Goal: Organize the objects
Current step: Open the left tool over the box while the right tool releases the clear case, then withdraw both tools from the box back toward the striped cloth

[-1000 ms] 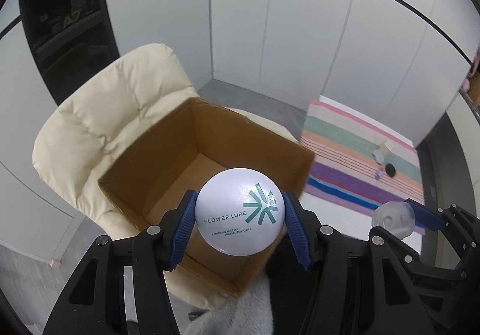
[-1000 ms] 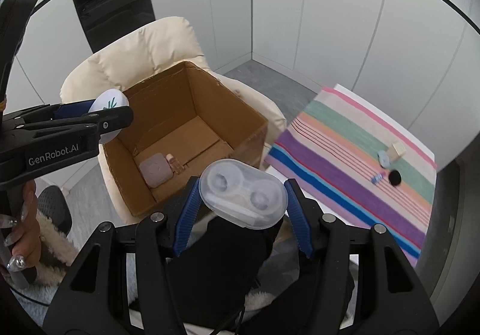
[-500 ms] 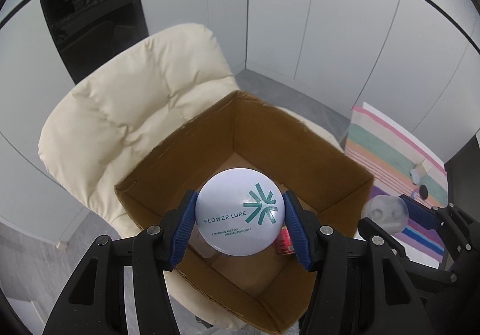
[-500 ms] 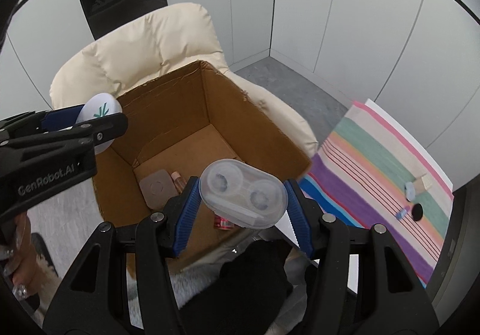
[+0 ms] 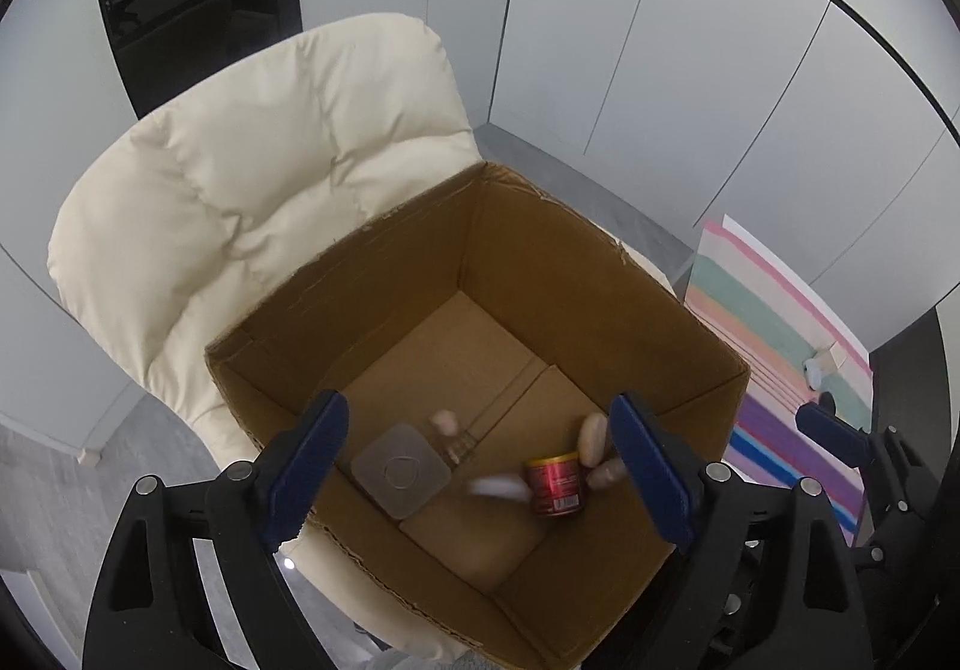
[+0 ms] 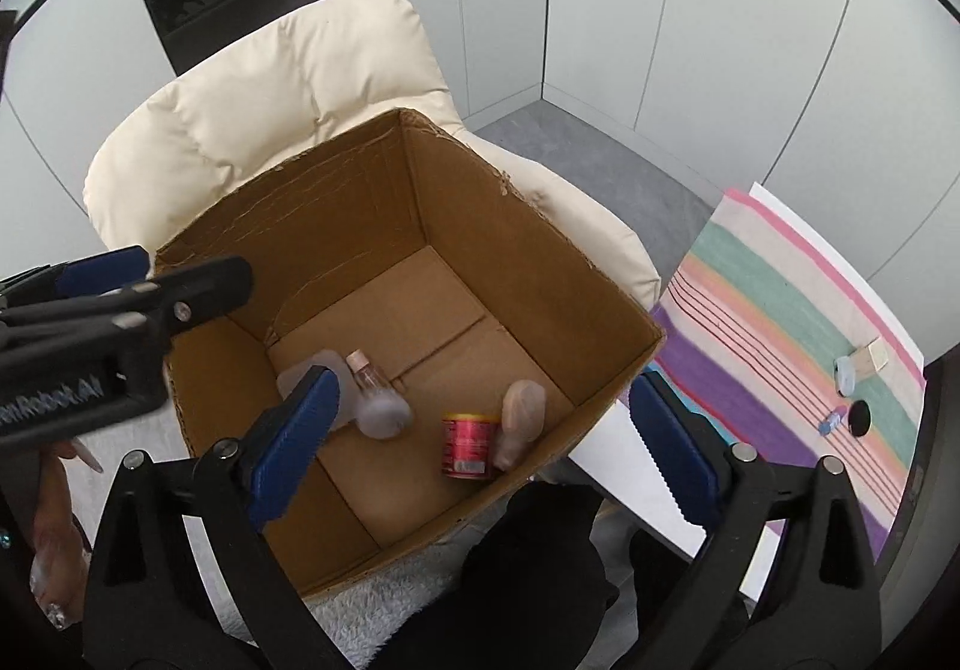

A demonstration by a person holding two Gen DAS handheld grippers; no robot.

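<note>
Left tool (image 5: 474, 469) and right tool (image 6: 480, 445), ribbed blue pads just sprung wide with nothing between, above a corrugated cardboard box (image 5: 600, 274) on a quilted cream chair (image 5: 252, 172), red tin (image 5: 555, 485), square frosted case (image 5: 400, 471) and blurred white shape (image 5: 498, 487) inside

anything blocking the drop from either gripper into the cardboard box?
Nothing visible does. The left gripper and right gripper have just been opening, nothing between their pads, above the cardboard box, whose top is open. On its floor lie a red can and a small bottle.
</note>
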